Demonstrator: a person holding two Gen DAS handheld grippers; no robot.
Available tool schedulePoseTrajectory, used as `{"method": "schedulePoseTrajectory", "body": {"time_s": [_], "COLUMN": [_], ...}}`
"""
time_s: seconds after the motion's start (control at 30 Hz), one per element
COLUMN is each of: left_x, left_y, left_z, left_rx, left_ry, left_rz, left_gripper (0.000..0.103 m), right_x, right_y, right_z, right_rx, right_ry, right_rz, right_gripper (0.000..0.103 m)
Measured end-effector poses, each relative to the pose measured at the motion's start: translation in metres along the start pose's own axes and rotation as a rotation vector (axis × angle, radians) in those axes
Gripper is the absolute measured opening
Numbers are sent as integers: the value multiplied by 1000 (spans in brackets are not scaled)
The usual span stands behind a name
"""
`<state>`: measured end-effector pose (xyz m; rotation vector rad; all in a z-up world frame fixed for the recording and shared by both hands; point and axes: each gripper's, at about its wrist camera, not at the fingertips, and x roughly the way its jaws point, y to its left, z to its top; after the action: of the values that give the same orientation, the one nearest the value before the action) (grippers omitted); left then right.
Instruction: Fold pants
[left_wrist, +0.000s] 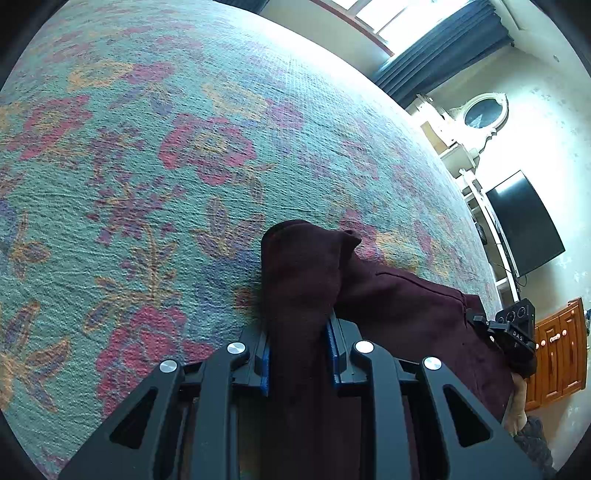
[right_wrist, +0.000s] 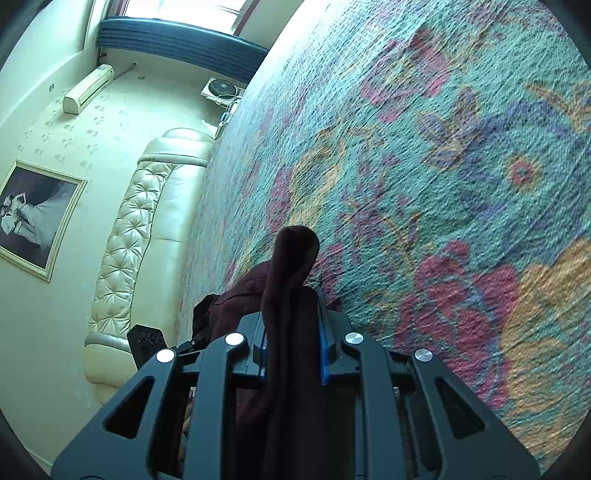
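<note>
Dark maroon pants (left_wrist: 406, 306) lie bunched on a teal floral bedspread (left_wrist: 147, 166) and stretch between my two grippers. My left gripper (left_wrist: 297, 332) is shut on one end, and a thick fold fills the gap between its blue pads (left_wrist: 265, 373) and pokes up past the tips. In the left wrist view the other gripper (left_wrist: 513, 332) is at the right edge, at the far end of the cloth. My right gripper (right_wrist: 291, 306) is shut on a rolled fold of the pants (right_wrist: 291, 258) that stands up beyond its fingers. The left gripper's body (right_wrist: 147, 341) shows low on the left.
The bedspread (right_wrist: 443, 166) stretches far ahead of both grippers. A cream tufted headboard (right_wrist: 129, 240) borders the bed, with a framed picture (right_wrist: 33, 218) and an air conditioner (right_wrist: 86, 88) on the wall. A dark television (left_wrist: 524, 225) and a wooden cabinet (left_wrist: 557, 354) stand beyond the bed's edge.
</note>
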<state>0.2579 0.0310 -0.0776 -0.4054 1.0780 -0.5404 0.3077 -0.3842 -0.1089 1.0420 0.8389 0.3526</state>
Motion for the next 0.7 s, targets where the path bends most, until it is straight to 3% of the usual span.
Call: {"method": "schedulePoseTrajectory", "body": {"time_s": [0.2, 0.27, 0.3, 0.37, 0.43, 0.6, 0.7], "left_x": [2, 3, 1, -5, -22, -54, -72], "left_y": [-1, 2, 5, 8, 13, 30, 41], "left_z": [2, 3, 3, 1, -4, -37, -66], "left_rx": [1, -3, -16, -47, -71, -91, -118], "left_ry": [11, 21, 23, 23, -9, 0, 14], "left_rz": [2, -29, -67, -147, -162, -169, -225], "left_gripper": [26, 33, 37, 65, 79, 83, 83], "right_x": [-10, -17, -21, -34, -52, -103, -122], "right_y": [-11, -13, -14, -15, -16, -22, -28], "right_z": [0, -1, -3, -7, -13, -42, -67], "right_rx": [36, 53, 61, 80, 94, 108, 117], "right_ry": [-9, -16, -23, -45, -75, -131, -130], "right_rz": [22, 33, 32, 35, 33, 24, 10], "right_gripper": [21, 24, 26, 31, 43, 58, 65]}}
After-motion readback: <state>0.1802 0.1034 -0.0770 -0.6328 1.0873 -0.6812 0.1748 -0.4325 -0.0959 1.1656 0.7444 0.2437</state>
